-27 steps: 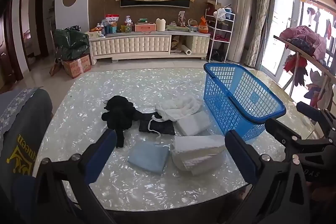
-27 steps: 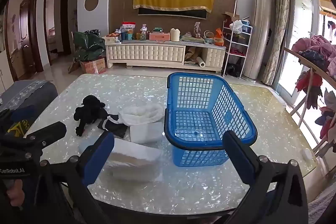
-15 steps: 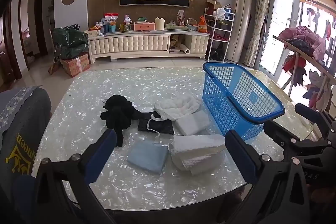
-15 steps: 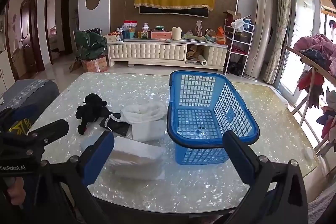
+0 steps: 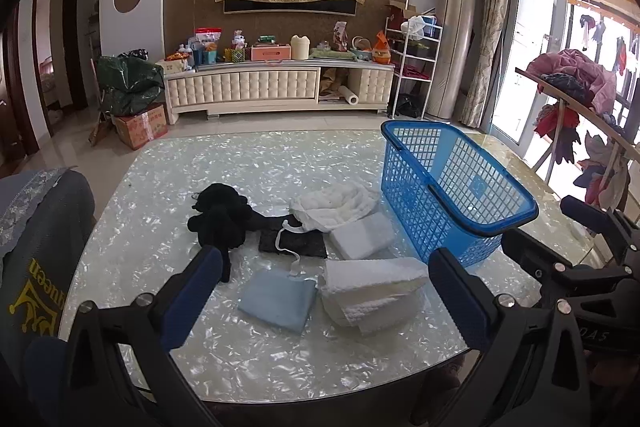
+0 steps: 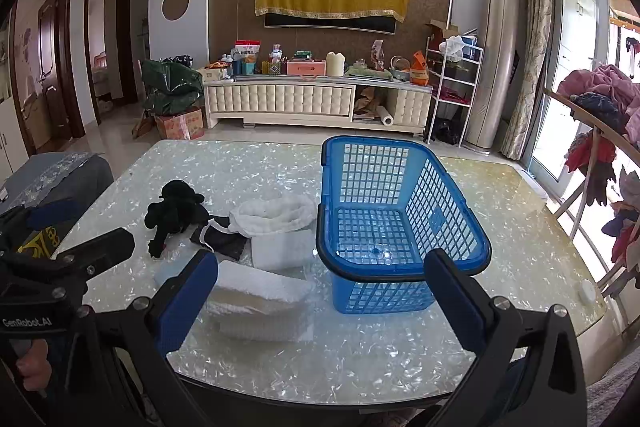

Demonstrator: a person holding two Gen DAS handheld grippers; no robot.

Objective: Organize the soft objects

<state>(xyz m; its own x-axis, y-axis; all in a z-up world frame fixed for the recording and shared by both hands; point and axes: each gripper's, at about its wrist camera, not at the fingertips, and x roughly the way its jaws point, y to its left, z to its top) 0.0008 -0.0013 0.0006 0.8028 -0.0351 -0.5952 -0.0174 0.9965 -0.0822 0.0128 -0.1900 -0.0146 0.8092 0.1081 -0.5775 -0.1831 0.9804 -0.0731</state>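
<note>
Soft things lie together on the pearly table (image 5: pixel 256 171): a black plush toy (image 5: pixel 219 217), a dark cloth with a white cord (image 5: pixel 292 239), a crumpled white cloth (image 5: pixel 334 205), a small white folded towel (image 5: pixel 364 235), a pale blue folded cloth (image 5: pixel 278 299) and a thick white folded towel (image 5: pixel 374 293) (image 6: pixel 256 301). An empty blue plastic basket (image 5: pixel 452 191) (image 6: pixel 396 219) stands to their right. My left gripper (image 5: pixel 326 297) hangs open above the table's near edge, before the blue cloth and thick towel. My right gripper (image 6: pixel 320 301) is open too, between the thick towel and the basket.
A chair back with a grey cover (image 5: pixel 36 239) stands at the table's left edge. A drying rack hung with clothes (image 6: pixel 600 131) is close on the right. A TV cabinet (image 5: pixel 276 89) lines the far wall beyond open floor.
Both views have shifted only slightly; the things on the table lie as before and both grippers stay open.
</note>
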